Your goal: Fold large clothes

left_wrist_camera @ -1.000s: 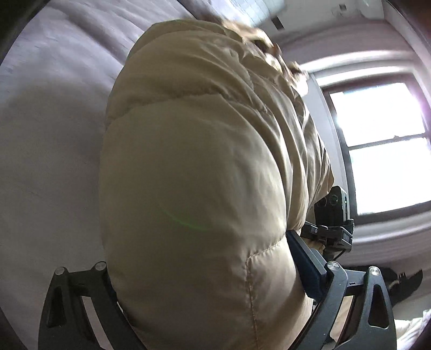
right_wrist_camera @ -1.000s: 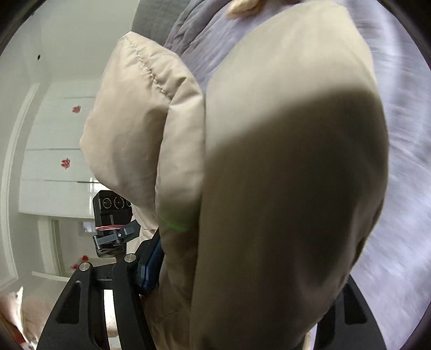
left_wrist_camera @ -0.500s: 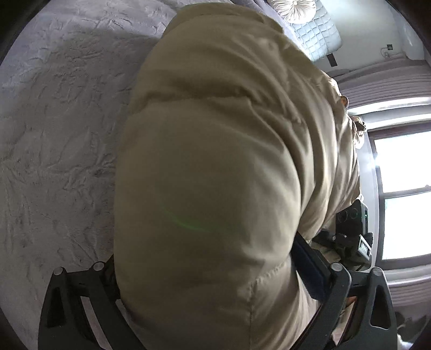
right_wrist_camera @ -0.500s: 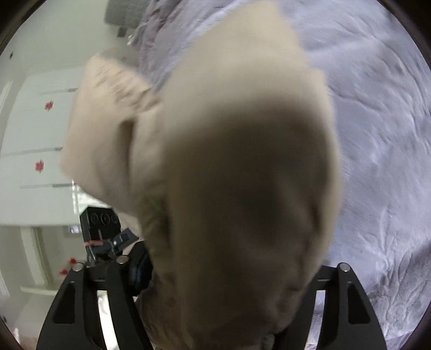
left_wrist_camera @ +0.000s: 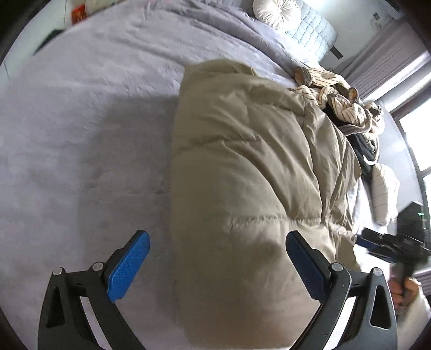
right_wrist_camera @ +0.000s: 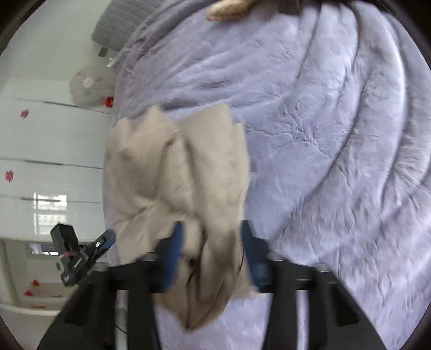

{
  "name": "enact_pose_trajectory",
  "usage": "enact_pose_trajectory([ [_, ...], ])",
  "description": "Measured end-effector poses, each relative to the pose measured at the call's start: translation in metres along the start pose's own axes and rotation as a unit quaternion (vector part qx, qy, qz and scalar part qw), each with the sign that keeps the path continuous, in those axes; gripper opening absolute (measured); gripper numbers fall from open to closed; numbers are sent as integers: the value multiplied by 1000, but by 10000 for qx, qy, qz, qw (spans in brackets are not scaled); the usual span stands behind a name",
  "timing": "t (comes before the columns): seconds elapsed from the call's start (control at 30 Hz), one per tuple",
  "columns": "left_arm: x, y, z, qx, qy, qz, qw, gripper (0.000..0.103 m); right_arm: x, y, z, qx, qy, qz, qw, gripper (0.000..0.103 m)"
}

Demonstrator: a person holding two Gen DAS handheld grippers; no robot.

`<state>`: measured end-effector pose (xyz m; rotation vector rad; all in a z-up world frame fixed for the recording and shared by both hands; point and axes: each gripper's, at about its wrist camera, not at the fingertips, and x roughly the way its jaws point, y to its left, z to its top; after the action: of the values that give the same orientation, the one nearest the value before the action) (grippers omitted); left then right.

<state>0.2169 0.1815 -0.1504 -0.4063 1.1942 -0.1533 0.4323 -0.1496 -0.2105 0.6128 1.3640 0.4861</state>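
a beige puffer jacket is seen lying on the lilac plush bedspread, already gathered into a thick, doubled-over bundle, so at least one fold is judged to be done. what is left, as far as can be told, is a last tidying or halving of the bundle and the release at the near end. the left gripper is held with its blue pads spread wide apart, one on each side of the jacket's near end, and nothing is clamped (the fabric merely bulges between them). the right gripper is blurred, but its fingers are seen closed in on a bunched edge of the same jacket, which is pinched between them and slightly raised off the bedspread.

in the left wrist view the jacket's long axis is seen to run away from the gripper, from the near end between the pads toward the far end by the headboard; which end is collar and which is hem cannot be told. a heap of striped clothes is left just beside the jacket's far right edge, and a round white cushion is seen well beyond it.
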Motion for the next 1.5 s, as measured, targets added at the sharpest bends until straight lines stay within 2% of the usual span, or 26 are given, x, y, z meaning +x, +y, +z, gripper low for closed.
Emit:
enact_pose_trajectory([
  [0.03, -5, -9, -3, 69, -45, 79, 9999, 102, -3, 11, 4, -114, -12, 7, 9999, 26],
  [0.13, -19, 1, -6, 291, -109, 290, 9991, 102, -7, 39, -20, -668, 71, -32, 9977, 23],
  [0.23, -6, -10, -20, 534, 3, 534, 9971, 102, 7, 46, -44, -1075, 180, -647, 9919, 22],
  [0.3, -4, -3, -37, 586, 74, 579, 9966, 102, 38, 31, -50, -781, 372, -918, 9920, 21],
  [0.4, 7, -2, -48, 555, 162, 583, 9966, 102, 71, 11, -48, -345, 528, -1006, 9929, 21],
  [0.6, 12, -8, -54, 500, 279, 744, 9956, 102, 117, -1, -29, -157, 715, -1173, 9904, 20],
  [0.63, 11, -11, -55, 498, 281, 813, 9950, 102, 106, -7, -37, -174, 737, -1202, 9899, 20],
  [0.9, -3, -25, -56, 566, 297, 1142, 9914, 102, 102, 14, -23, -229, 827, -1340, 9873, 21],
  [1.1, -13, -30, -59, 545, 313, 1234, 9904, 102, 101, 36, -18, -310, 874, -1452, 9850, 21],
  [1.13, -15, -31, -60, 538, 320, 1248, 9902, 102, 119, 33, -12, -324, 873, -1462, 9849, 21],
  [1.3, -23, -32, -64, 483, 326, 1237, 9906, 102, 119, 36, -10, -367, 867, -1481, 9845, 22],
  [1.5, -31, -30, -69, 512, 375, 1381, 9884, 102, 123, 43, -7, -378, 863, -1491, 9843, 29],
])
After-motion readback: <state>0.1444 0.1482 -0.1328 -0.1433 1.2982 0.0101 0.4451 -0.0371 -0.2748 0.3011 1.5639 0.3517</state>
